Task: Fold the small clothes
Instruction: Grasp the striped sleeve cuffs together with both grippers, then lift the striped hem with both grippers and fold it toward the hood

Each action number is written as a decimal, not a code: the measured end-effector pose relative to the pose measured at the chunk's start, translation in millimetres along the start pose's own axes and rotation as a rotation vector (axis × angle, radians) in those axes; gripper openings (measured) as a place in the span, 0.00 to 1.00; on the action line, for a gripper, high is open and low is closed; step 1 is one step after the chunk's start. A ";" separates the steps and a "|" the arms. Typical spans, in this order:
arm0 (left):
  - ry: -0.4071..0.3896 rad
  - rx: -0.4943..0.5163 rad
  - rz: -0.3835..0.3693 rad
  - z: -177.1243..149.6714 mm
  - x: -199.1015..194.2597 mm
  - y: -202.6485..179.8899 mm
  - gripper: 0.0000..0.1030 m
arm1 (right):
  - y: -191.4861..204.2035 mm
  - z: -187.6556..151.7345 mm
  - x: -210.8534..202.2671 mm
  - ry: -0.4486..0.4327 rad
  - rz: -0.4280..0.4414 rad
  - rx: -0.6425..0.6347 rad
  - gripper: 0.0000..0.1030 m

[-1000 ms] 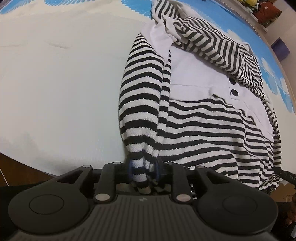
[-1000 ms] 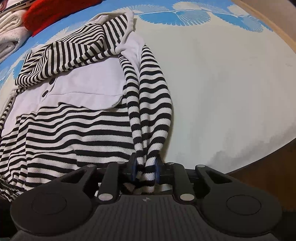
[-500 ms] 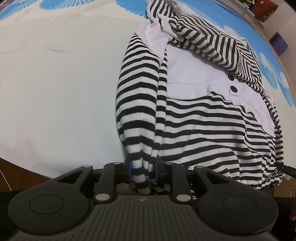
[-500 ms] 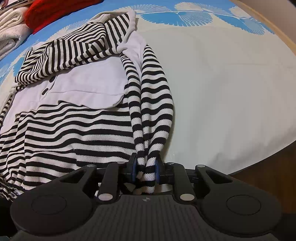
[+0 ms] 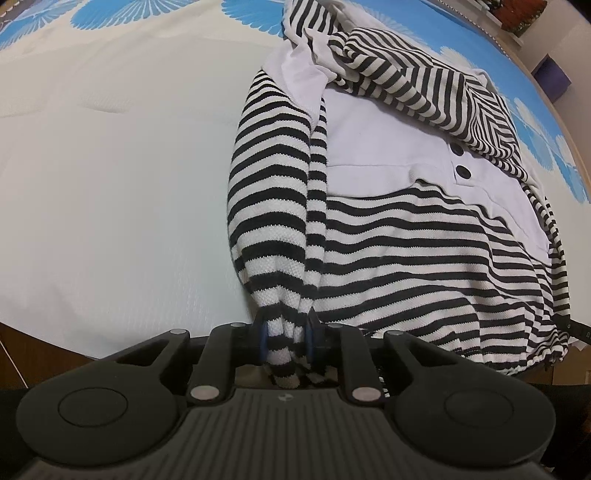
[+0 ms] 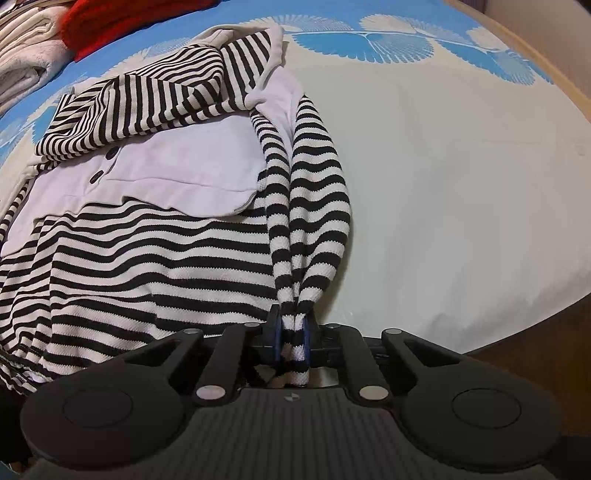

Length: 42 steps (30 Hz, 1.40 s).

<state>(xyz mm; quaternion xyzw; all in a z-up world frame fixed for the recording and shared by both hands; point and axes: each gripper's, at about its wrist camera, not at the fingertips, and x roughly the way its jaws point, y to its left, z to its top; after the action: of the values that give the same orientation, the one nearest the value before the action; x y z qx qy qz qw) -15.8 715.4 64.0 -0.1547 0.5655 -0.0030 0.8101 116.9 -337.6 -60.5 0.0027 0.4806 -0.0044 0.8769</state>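
Observation:
A small black-and-white striped hooded top [image 5: 406, 236] with a white chest panel and two dark buttons lies flat on a pale cloth, hood at the far end. Its left sleeve [image 5: 273, 206] runs down beside the body into my left gripper [image 5: 286, 338]. The jaws there are closing and the blue pads press the cuff. In the right wrist view the same top [image 6: 140, 258] fills the left half. Its right sleeve [image 6: 310, 221] leads into my right gripper [image 6: 291, 341], whose jaws are closing tight on the bunched cuff.
The pale cloth [image 5: 110, 203] has a blue fan-pattern border [image 6: 369, 40] at the far side. Folded white towels [image 6: 26, 70] and a red garment [image 6: 122, 18] lie at the far left in the right wrist view. Brown table edge [image 6: 535, 350] shows near both grippers.
The right gripper's pads have drawn closer together, squeezing the cuff into a narrower bunch. The left pads have narrowed slightly on their cuff. Neither hand has moved.

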 end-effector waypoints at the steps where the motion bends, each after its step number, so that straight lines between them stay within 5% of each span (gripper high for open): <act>1: 0.000 0.000 0.000 0.2 -0.1 0.3 0.19 | -0.3 0.1 -0.1 0.000 0.001 0.001 0.10; 28: 0.000 0.012 0.003 1.8 0.0 1.0 0.19 | 2.3 -1.2 0.8 -0.004 -0.005 -0.008 0.10; 32: -0.010 0.021 -0.008 1.0 -1.2 0.0 0.10 | 2.7 -1.4 0.6 -0.008 -0.005 -0.013 0.10; 42: -0.129 0.019 -0.081 7.9 -42.6 -2.4 0.06 | -10.9 18.8 -42.0 -0.144 0.097 0.079 0.07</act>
<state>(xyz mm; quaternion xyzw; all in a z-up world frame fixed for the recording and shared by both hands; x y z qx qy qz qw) -23.5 722.7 106.0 -0.1696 0.5054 -0.0310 0.8455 110.0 -348.5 -15.0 0.0600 0.4151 0.0188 0.9076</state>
